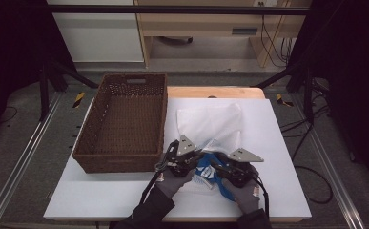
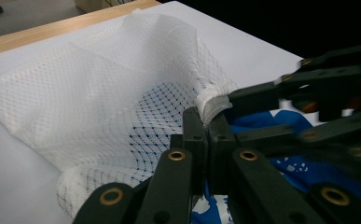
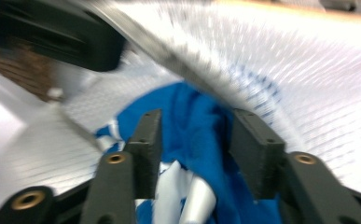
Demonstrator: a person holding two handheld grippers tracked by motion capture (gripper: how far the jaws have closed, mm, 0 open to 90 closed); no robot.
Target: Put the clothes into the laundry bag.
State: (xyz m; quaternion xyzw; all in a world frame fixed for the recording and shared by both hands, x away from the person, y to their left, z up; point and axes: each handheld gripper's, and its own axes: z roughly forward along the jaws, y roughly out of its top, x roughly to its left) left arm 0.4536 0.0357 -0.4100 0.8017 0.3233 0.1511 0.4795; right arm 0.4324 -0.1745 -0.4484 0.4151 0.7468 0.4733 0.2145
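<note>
High view, setting: a white board (image 1: 277,191) is lying over a wooden table (image 1: 215,91), with a brown wicker basket (image 1: 125,124) sitting on the left part of the board, nothing showing inside it.
High view, task's thing: a white mesh laundry bag (image 1: 213,121) is lying flat on the board right of the basket, its mouth turned toward the person; a blue garment (image 1: 210,172) is sitting at that mouth, near the board's front edge.
High view, hands: the left gripper (image 1: 199,153) and the right gripper (image 1: 214,167) are meeting at the bag's mouth, just beside each other, probably so 1 can be holding the mouth up while the other is feeding the cloth in.
Left gripper view, tool: the 2 jaws of the left gripper (image 2: 205,122) are pressing together on the thick white hem of the mesh laundry bag (image 2: 99,93), lifting it so the opening is standing up like a tent.
Left gripper view, look: blue garment (image 2: 304,168) is showing through the netting and below the raised hem; the right gripper's black arms are crossing at the right.
Right gripper view, tool: the right gripper (image 3: 194,133) is standing with its jaws parted, straddling a bunched fold of the blue garment (image 3: 192,112) without yet pinching it.
Right gripper view, look: the picture is blurring; the cloth is bright blue with white patches, partly under the mesh laundry bag (image 3: 308,84).
</note>
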